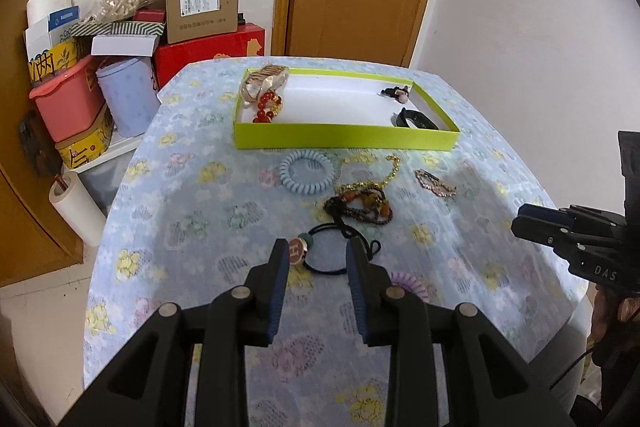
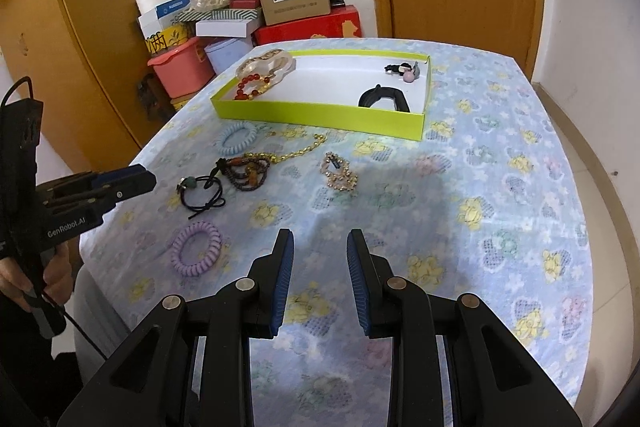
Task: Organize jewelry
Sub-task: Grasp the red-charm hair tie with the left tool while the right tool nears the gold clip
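Your left gripper (image 1: pixel 317 247) hangs open and empty over the black hair tie (image 1: pixel 332 247) on the table (image 2: pixel 500 167). Your right gripper (image 2: pixel 320 239) is open too, holding nothing, well short of the green box (image 2: pixel 320 113).

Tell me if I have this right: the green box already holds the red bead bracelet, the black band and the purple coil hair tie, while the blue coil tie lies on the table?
Not quite. The purple coil hair tie is not in the green box; it lies on the table near the front edge, as the right wrist view shows. The red bead bracelet and black band are in the box, and the blue coil tie lies on the table.
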